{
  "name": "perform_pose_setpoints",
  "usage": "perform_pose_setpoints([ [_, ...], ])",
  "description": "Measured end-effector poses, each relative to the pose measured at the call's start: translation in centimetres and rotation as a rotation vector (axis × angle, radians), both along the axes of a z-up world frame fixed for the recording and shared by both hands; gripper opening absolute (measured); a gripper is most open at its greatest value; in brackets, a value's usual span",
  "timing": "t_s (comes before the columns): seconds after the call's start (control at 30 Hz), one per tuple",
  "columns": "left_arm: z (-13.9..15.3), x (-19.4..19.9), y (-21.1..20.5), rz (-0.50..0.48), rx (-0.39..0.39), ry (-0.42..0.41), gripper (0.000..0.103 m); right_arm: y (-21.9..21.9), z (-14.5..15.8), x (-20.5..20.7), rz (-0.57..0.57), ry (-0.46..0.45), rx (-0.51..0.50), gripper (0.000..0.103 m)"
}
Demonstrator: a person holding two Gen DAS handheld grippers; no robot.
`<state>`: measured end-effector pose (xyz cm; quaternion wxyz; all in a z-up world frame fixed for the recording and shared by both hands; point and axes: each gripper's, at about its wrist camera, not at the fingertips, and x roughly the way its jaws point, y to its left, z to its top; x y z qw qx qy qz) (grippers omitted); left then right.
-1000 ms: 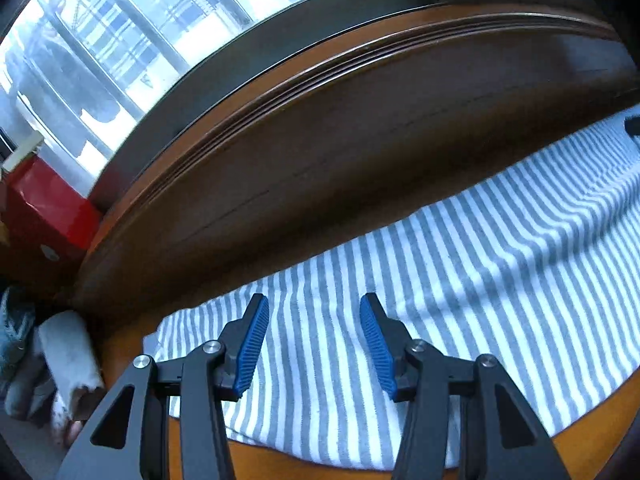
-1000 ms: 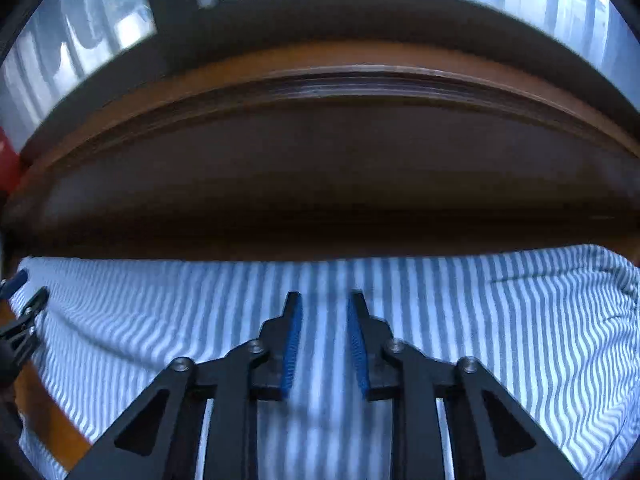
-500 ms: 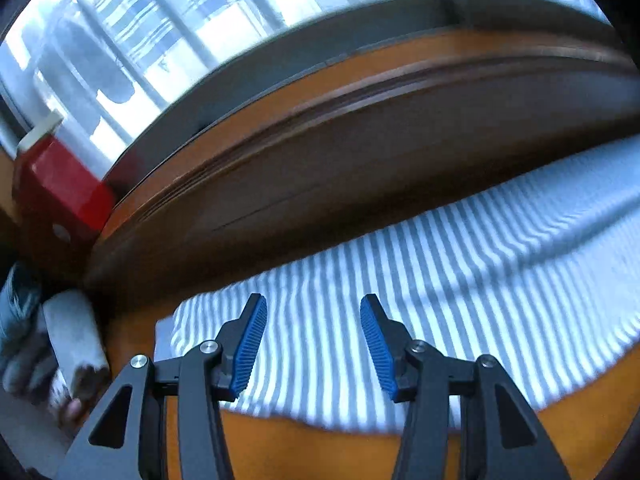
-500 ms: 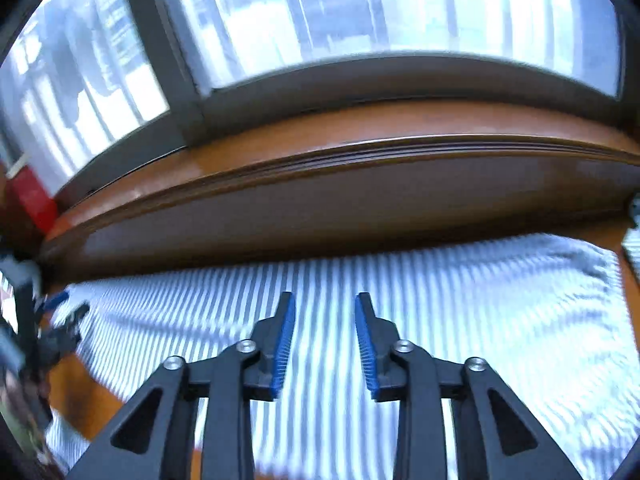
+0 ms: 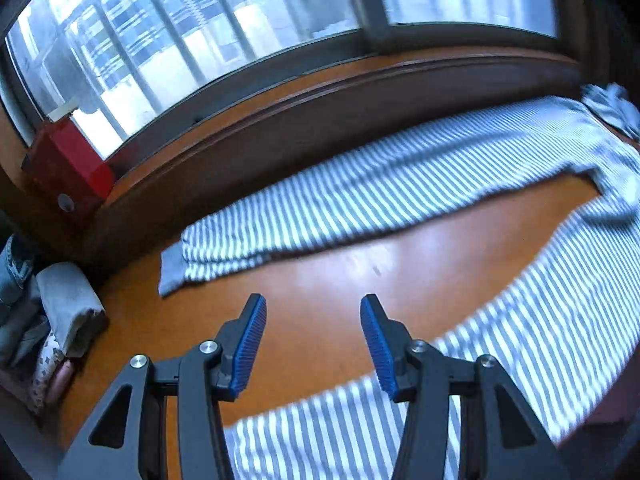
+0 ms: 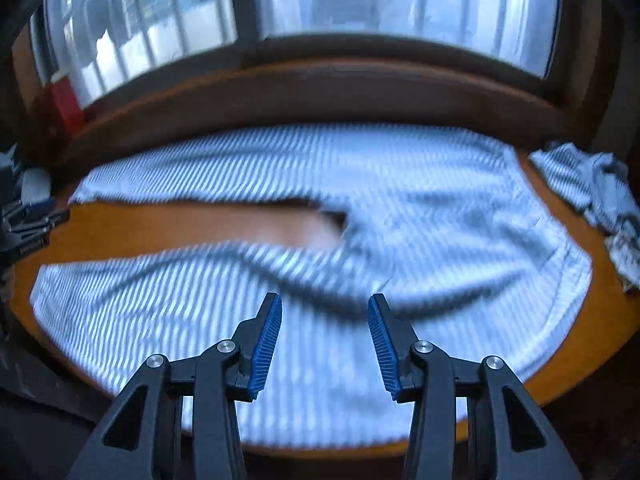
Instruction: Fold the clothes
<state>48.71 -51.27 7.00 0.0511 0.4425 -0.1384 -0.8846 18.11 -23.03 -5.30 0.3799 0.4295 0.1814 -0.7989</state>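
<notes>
1. A red box [image 5: 68,168] sits on the sill at far left, with folded cloths [image 5: 68,312] below it.
2. The left gripper [image 5: 312,340] hangs over bare bench [image 5: 360,264], fingers apart and empty.
3. The striped trousers [image 6: 420,208] lie spread flat on the bench, legs pointing left with a gap between.
4. The right gripper [image 6: 325,336] hovers over the near leg, fingers apart and empty.
5. A crumpled garment [image 6: 592,184] lies at far right.

I see the trousers [image 6: 420,208] spread on the tabletop [image 5: 340,280], legs running left, bare wood between them. A crumpled garment [image 6: 588,184] lies at their right; the window [image 5: 240,20] stands behind.
</notes>
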Motion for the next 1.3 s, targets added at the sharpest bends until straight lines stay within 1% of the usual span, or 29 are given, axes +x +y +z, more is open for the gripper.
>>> perform_pose_setpoints([
  [0.2, -3.2, 3.4, -1.5, -0.01, -0.004, -0.058, 0.046, -1.4, -3.0, 5.3, 0.071, -0.048, 0.03, 0.045],
  [0.3, -4.6, 4.4, -3.1, 0.04, -0.002, -0.082, 0.046, -2.5, -3.8, 7.2, 0.106, -0.039, 0.042, 0.045],
  [0.37, -6.1, 4.4, -4.2, 0.086, -0.024, -0.107, 0.046, -3.3, -4.4, 8.1, 0.122, -0.044, 0.048, 0.045],
  [0.4, -6.3, 4.3, -4.6, 0.097, -0.032, -0.104, 0.046, -3.7, -4.8, 8.4, 0.121, -0.046, 0.057, 0.046],
  [0.47, -6.6, 4.2, -5.2, 0.118, -0.049, -0.097, 0.049, -4.4, -5.0, 9.2, 0.119, -0.004, 0.057, 0.047],
  [0.6, -7.1, 3.9, -6.5, 0.161, -0.083, -0.081, 0.051, -5.6, -4.9, 10.0, 0.117, -0.027, 0.019, 0.048],
  [0.73, -7.7, 3.7, -7.8, 0.203, -0.117, -0.065, 0.052, -6.5, -5.0, 11.3, 0.127, 0.0, 0.016, 0.048],
  [0.87, -7.9, 3.9, -7.3, 0.195, -0.165, -0.051, 0.051, -6.9, -5.2, 12.2, 0.131, 0.032, 0.019, 0.049],
  [0.97, -7.7, 3.8, -6.3, 0.205, -0.162, -0.053, 0.05, -6.1, -5.0, 11.4, 0.105, 0.003, -0.014, 0.049],
  [1.07, -7.0, 4.0, -5.3, 0.187, -0.087, -0.05, 0.05, -3.3, -3.9, 9.5, 0.033, 0.01, -0.069, 0.049],
  [1.23, -5.8, 3.5, -1.0, 0.117, -0.036, -0.029, 0.05, 2.7, -3.3, 3.4, -0.132, -0.002, -0.118, 0.049],
  [1.3, -5.6, 2.9, 1.8, 0.079, -0.017, -0.025, 0.05, 5.2, -3.3, 0.7, -0.19, 0.001, -0.124, 0.049],
])
